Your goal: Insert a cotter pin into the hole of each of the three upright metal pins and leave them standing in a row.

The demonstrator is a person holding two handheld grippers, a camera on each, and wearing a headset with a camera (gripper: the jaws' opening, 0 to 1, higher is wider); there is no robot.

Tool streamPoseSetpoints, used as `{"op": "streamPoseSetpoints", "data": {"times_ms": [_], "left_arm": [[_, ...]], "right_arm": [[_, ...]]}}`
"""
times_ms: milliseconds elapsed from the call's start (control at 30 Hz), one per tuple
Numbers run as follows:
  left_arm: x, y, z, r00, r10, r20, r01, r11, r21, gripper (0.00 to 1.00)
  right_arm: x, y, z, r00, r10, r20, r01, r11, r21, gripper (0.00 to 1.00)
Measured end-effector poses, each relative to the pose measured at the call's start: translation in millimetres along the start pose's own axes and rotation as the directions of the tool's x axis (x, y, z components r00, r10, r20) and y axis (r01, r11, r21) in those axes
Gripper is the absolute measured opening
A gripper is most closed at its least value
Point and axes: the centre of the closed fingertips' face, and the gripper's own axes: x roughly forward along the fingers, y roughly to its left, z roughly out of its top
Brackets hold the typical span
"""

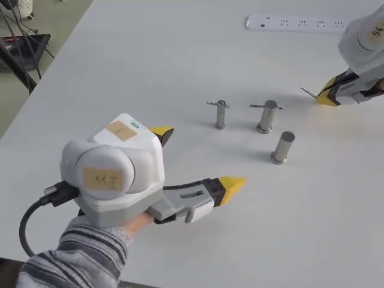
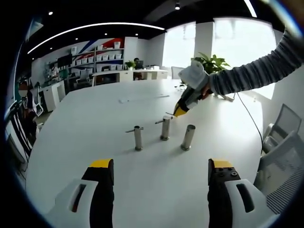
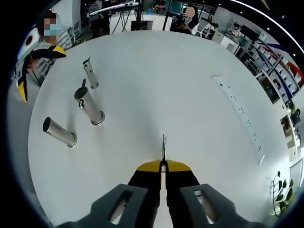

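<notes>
Three upright metal pins stand mid-table. The far-left pin [image 1: 221,114] [image 2: 138,137] and the middle pin [image 1: 267,116] [image 2: 165,128] each carry a cotter pin through the top. The nearer right pin [image 1: 282,147] [image 2: 188,137] [image 3: 59,132] has a bare top. My right gripper [image 1: 327,96] [image 3: 163,165] hovers to the right of them, shut on a thin cotter pin [image 1: 309,93] [image 3: 163,145] that sticks out past its yellow tips. My left gripper [image 1: 198,157] [image 2: 161,164] is open and holds nothing, low over the table in front of the pins.
A white power strip [image 1: 294,24] [image 3: 237,118] lies along the far side of the white table [image 1: 150,54]. The table's left edge drops to the floor with dark stand legs [image 1: 18,54]. Chairs and desks stand beyond the table in the left gripper view.
</notes>
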Motion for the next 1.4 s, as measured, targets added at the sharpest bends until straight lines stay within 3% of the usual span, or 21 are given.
{"op": "streamPoseSetpoints", "data": {"times_ms": [167,367,667,867,1133,1400], "left_arm": [[0.3,-4.3,4.5,0.9997,-0.023,0.005,0.023,1.000,0.004,0.74],[3.5,-12.7,14.1,0.9983,-0.057,0.010,0.057,0.998,0.015,0.69],[9.9,-15.6,25.7,0.9977,-0.067,0.006,0.067,0.997,0.036,0.62],[14.0,-19.1,38.0,0.9963,-0.084,0.017,0.084,0.996,0.031,0.55],[18.0,-25.0,53.9,0.9904,-0.127,0.056,0.130,0.989,-0.065,0.43],[19.0,-28.4,58.2,0.9836,-0.164,0.075,0.174,0.972,-0.158,0.32]], "right_arm": [[-12.2,3.3,7.1,0.9992,-0.013,0.039,0.014,1.000,-0.017,0.00],[-33.5,19.7,21.1,0.9933,-0.017,0.114,0.025,0.997,-0.072,0.00],[-57.3,56.2,44.9,0.9806,0.002,0.196,0.035,0.982,-0.186,0.00],[-69.9,84.4,62.6,0.9672,0.033,0.252,0.036,0.963,-0.266,0.00],[-78.4,110.0,77.0,0.9527,0.064,0.297,0.049,0.933,-0.356,0.00],[-84.1,140.4,85.1,0.9392,0.121,0.321,0.048,0.881,-0.470,0.00]]}}
